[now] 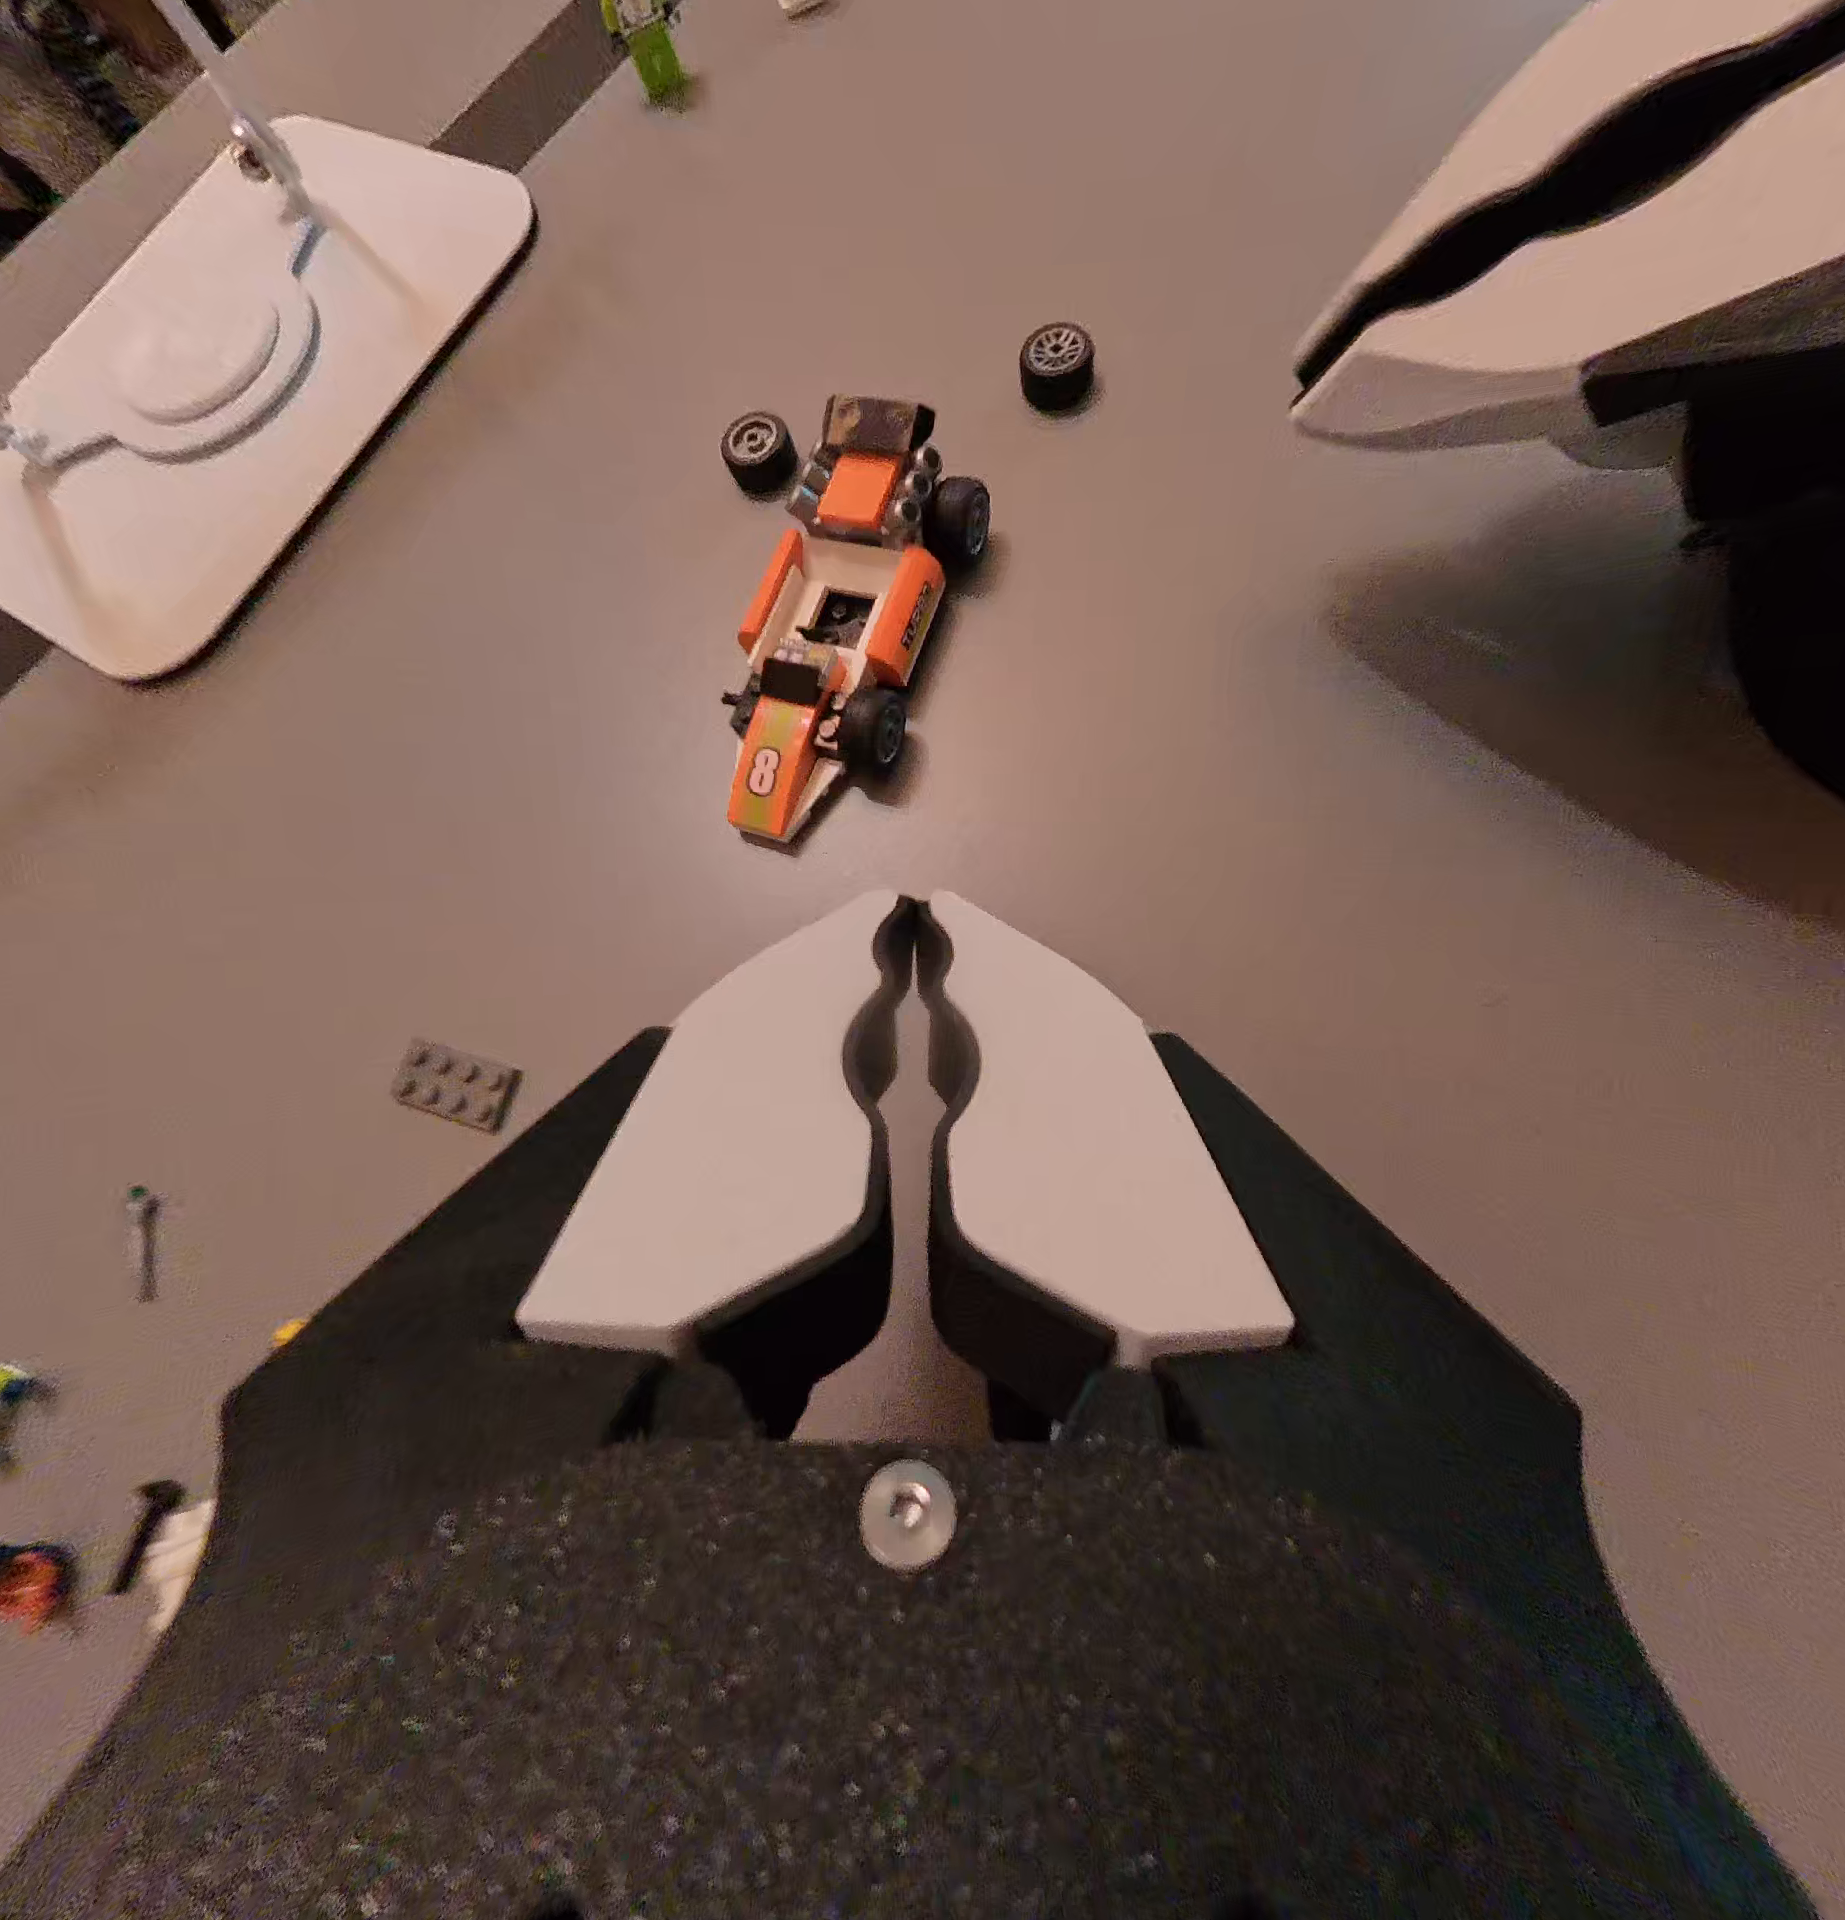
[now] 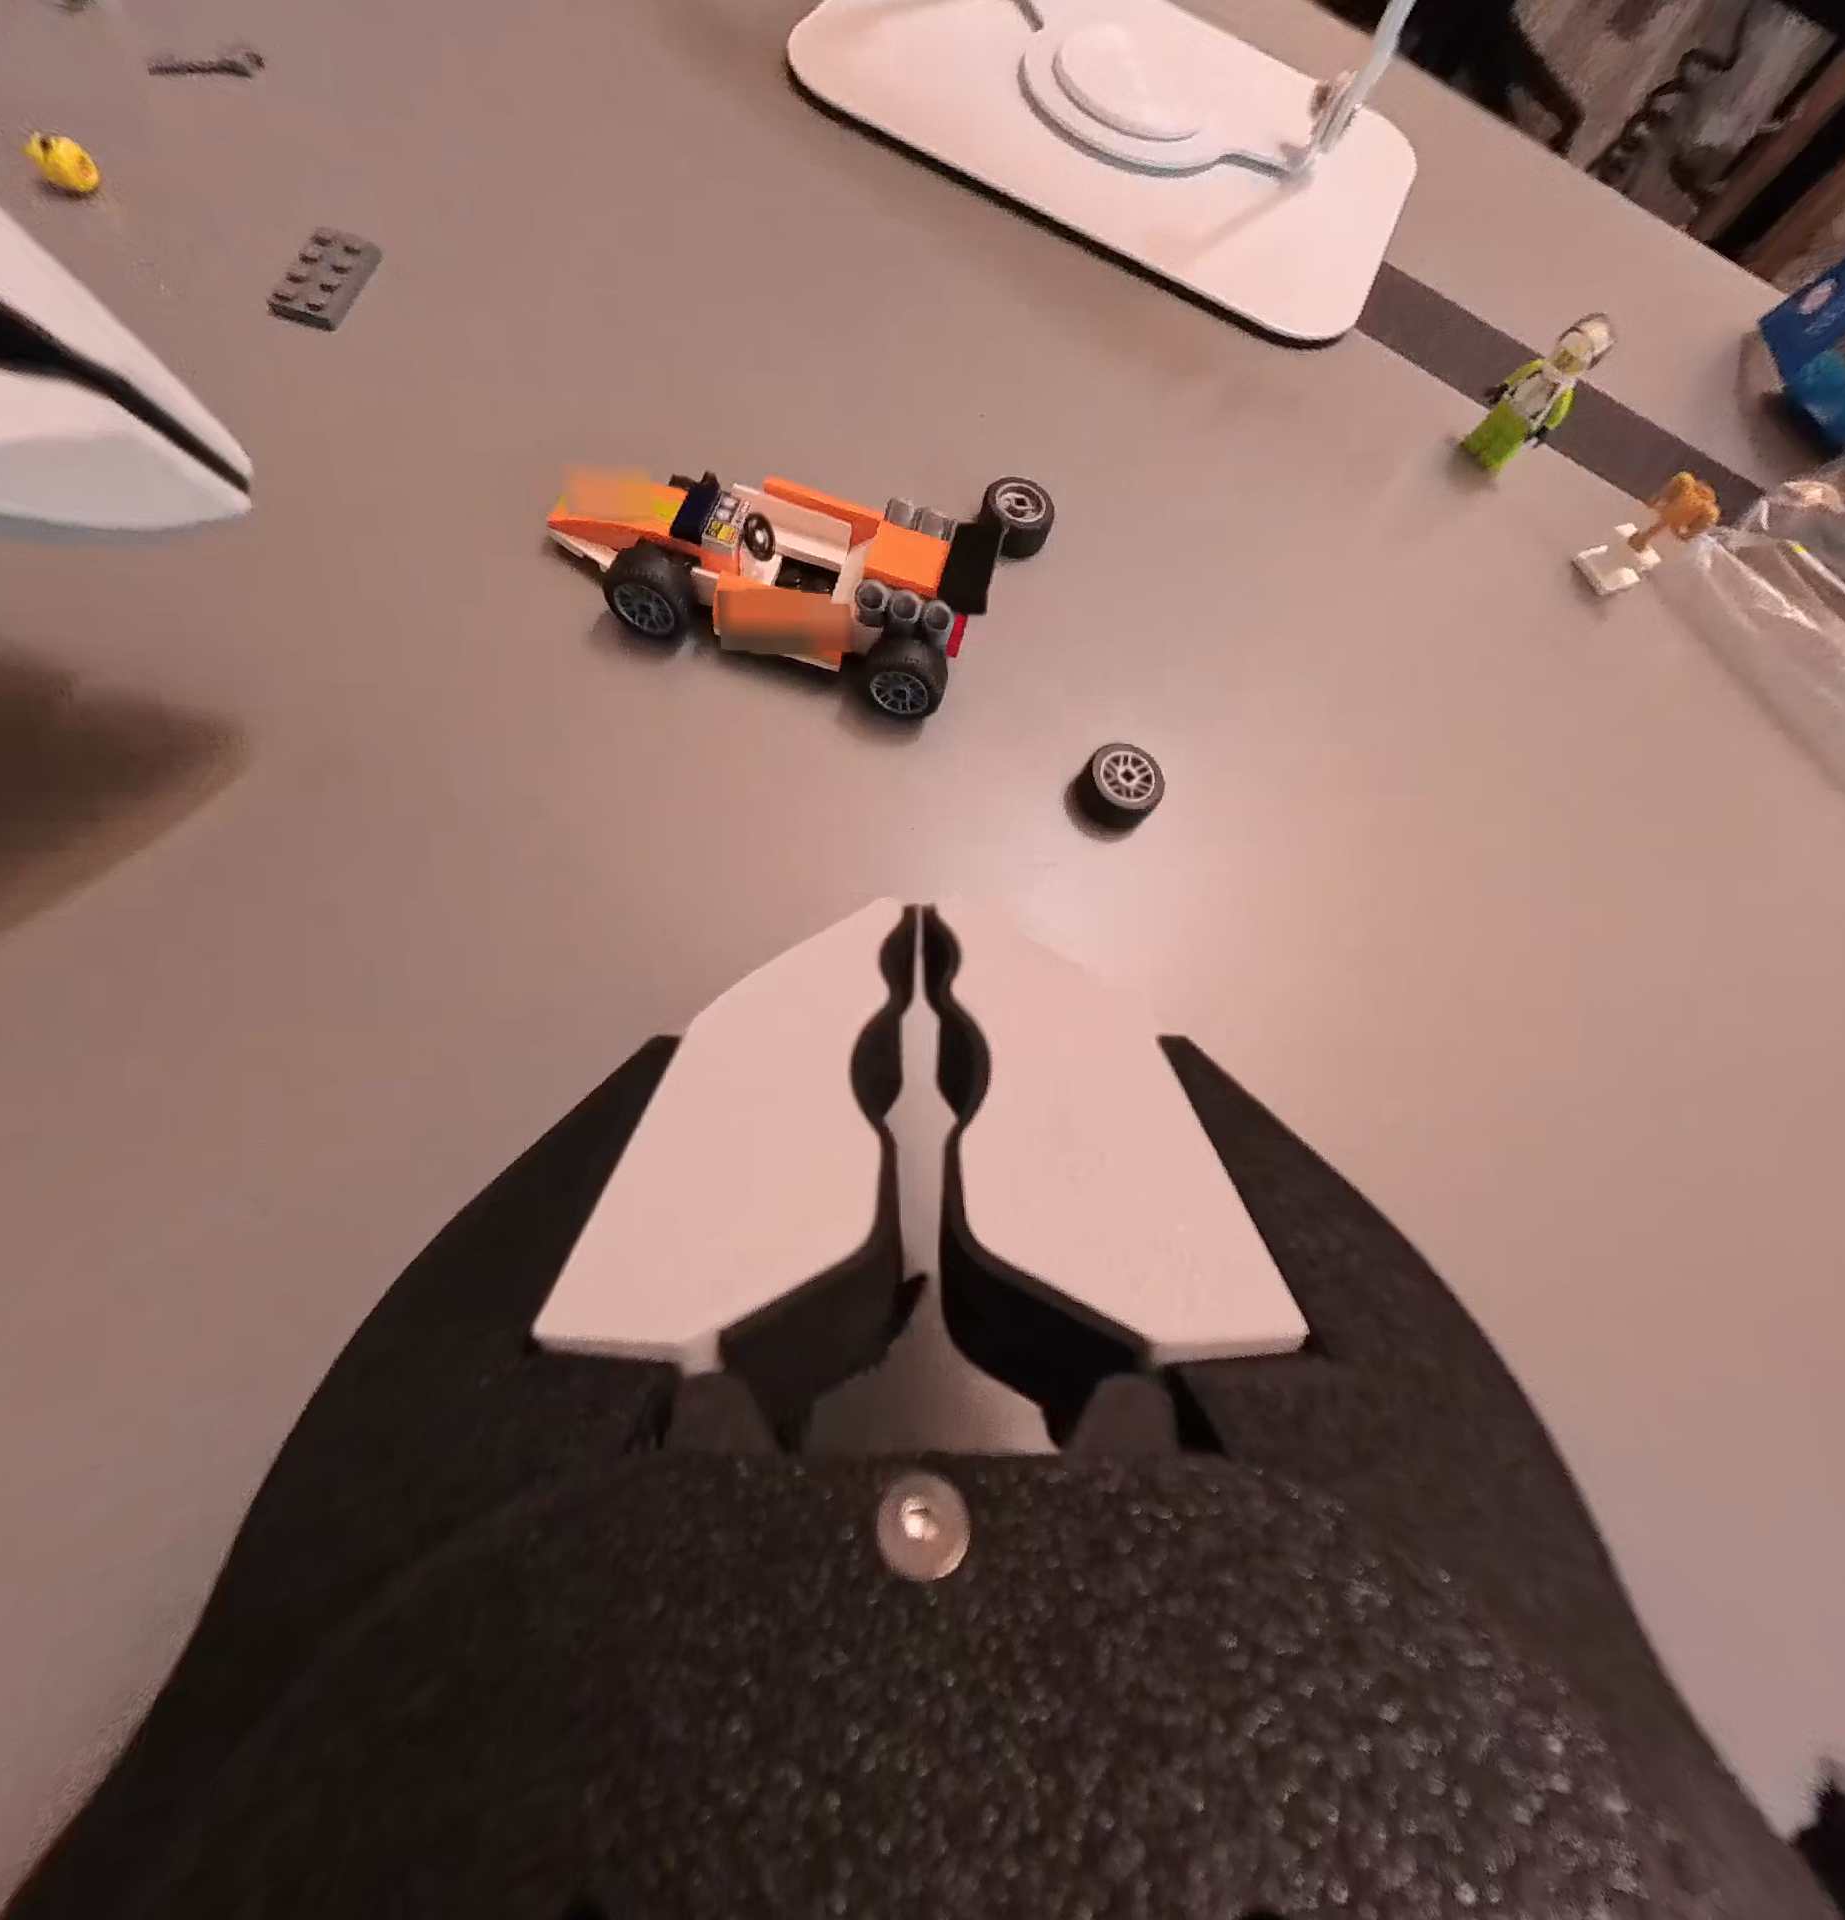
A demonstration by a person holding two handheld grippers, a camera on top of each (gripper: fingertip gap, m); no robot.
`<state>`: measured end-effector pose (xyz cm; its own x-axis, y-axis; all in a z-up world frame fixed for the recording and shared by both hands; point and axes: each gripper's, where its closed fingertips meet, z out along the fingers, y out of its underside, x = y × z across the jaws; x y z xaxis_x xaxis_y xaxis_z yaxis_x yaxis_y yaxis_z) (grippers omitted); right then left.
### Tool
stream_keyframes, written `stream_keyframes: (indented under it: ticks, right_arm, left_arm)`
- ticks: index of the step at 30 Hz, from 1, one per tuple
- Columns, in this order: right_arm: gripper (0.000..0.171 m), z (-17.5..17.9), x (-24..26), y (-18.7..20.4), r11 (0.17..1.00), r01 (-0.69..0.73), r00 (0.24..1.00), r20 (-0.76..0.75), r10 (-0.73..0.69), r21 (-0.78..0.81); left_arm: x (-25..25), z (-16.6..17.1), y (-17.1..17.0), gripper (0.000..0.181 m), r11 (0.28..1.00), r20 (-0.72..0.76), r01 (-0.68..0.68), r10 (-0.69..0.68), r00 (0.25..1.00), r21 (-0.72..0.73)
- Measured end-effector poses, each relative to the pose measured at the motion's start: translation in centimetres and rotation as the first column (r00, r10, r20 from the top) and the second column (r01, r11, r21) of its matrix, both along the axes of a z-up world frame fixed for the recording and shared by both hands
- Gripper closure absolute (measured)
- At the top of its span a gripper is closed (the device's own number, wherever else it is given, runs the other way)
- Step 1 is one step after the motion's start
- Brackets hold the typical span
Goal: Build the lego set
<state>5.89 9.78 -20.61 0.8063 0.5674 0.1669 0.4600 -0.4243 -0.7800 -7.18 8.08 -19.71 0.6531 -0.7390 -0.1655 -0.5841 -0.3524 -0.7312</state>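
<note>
An orange and white lego race car [image 1: 840, 613] stands on the grey table, two wheels fitted on one side; it also shows in the right wrist view [image 2: 783, 577]. One loose wheel [image 1: 759, 452] lies by its rear, also seen in the right wrist view [image 2: 1019, 514]. Another loose wheel [image 1: 1057, 358] lies apart, nearer my right gripper [image 2: 1124, 782]. My left gripper [image 1: 914, 906] is shut and empty, just short of the car's nose. My right gripper [image 2: 919, 914] is shut and empty, short of the loose wheel; it also shows in the left wrist view [image 1: 1313, 390].
A white stand base [image 1: 222, 384] sits beyond the car, also in the right wrist view [image 2: 1105, 156]. A dark grey plate [image 1: 457, 1083] lies left, also in the right wrist view [image 2: 325, 276]. A green minifigure [image 2: 1536, 395], a small gold-topped piece [image 2: 1645, 530], a plastic bag [image 2: 1822, 582] and a yellow piece [image 2: 63, 163] lie around. My left tips are about 20 cm from the loose wheel [image 1: 1057, 358], my right tips only 8 cm. My right wrist view [image 2: 1110, 775] looks at it from another angle.
</note>
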Motion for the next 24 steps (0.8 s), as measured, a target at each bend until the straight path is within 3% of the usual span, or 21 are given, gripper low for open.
stream_keyframes:
  ticks: [6, 24]
  right_arm:
    - [0.171, -1.1, 0.3, -0.2, 1.0, 0.024, 0.999, -0.023, -0.024, -0.016]
    - [0.171, -1.3, 0.4, -0.1, 0.999, 0.035, 0.998, -0.042, -0.036, -0.015]
  left_arm:
    - [0.8, -3.2, 0.0, 0.181, 0.998, 0.058, -0.043, 0.046, 0.997, -0.045]
    - [-0.3, -3.6, 1.1, 0.181, 0.994, 0.012, -0.103, 0.102, 0.995, 0.041]
